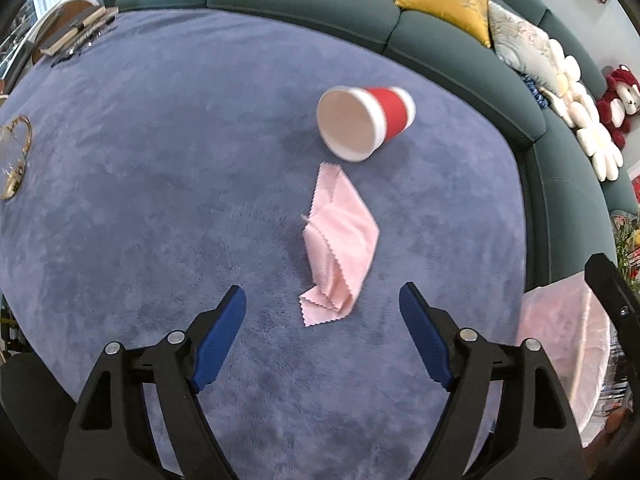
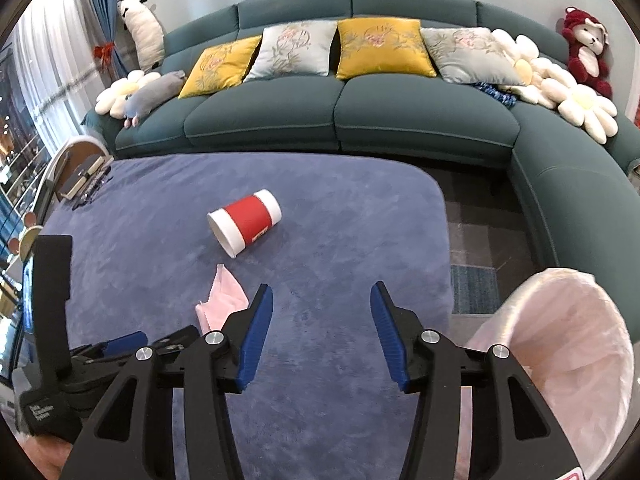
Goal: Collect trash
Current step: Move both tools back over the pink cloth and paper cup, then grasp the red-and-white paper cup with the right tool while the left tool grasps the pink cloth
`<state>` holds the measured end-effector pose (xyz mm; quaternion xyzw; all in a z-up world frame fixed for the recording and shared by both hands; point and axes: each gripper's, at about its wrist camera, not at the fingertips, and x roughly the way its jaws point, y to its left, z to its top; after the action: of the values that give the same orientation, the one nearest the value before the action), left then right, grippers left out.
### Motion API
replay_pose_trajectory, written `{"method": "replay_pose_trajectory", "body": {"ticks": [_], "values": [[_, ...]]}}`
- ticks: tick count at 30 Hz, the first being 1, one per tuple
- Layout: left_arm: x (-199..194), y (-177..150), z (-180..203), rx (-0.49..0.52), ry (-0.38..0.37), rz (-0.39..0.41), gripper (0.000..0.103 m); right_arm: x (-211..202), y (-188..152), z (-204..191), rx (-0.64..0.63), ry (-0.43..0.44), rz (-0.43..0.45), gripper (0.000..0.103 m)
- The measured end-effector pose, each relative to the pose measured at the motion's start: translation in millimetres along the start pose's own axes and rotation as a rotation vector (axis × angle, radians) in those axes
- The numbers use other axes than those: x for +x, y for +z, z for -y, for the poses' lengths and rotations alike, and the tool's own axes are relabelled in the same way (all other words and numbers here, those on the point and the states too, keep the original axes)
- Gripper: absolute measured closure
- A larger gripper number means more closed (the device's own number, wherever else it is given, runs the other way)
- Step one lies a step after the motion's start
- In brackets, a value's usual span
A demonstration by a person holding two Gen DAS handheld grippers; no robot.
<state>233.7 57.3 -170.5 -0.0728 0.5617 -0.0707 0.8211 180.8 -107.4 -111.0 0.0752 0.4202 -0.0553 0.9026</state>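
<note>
Bright even daylight, fisheye-warped edges, slight blur

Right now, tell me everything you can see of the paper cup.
The paper cup is white with a wide red sleeve bearing a small label. It looks empty and lies tipped on its side on the blue plush cover, mouth toward the pink cloth, just clear of it. Neither gripper touches it.

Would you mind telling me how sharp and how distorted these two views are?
Left wrist: the cup is slightly motion-smeared, the cloth is sharp, and the sofa bows hard around the rug. Right wrist: crisper overall, the cup clear; fisheye bending shows at the edges, with dark vignette corners.
</note>
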Motion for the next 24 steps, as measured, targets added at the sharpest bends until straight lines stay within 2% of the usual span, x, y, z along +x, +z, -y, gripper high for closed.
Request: {"method": "replay_pose_trajectory", "body": {"ticks": [10, 15, 18, 20, 21, 24], "values": [[49, 14, -8, -0.017, -0.001, -0.067, 0.027, 52, 2, -17, -0.024, 0.019, -0.072, 0.053], [57, 17, -12, -0.021, -0.005, -0.062, 0.03, 73, 5, -27, -0.041, 0.03, -0.096, 0.053], [56, 19, -12, 0.011, 0.007, -0.042, 0.059, 82, 8, -34, -0.052, 0.038, -0.104, 0.053], [56, 22, -14, 0.029, -0.018, -0.054, 0.093, 87, 10, -38, -0.057, 0.043, -0.107, 0.053], [56, 24, -17, 0.023, -0.03, -0.06, 0.099, 90, 11, -40, -0.06, 0.045, -0.109, 0.053], [47, 29, -25, 0.01, -0.03, -0.029, 0.102, 97, 15, -47, -0.066, 0.054, -0.113, 0.053]]}}
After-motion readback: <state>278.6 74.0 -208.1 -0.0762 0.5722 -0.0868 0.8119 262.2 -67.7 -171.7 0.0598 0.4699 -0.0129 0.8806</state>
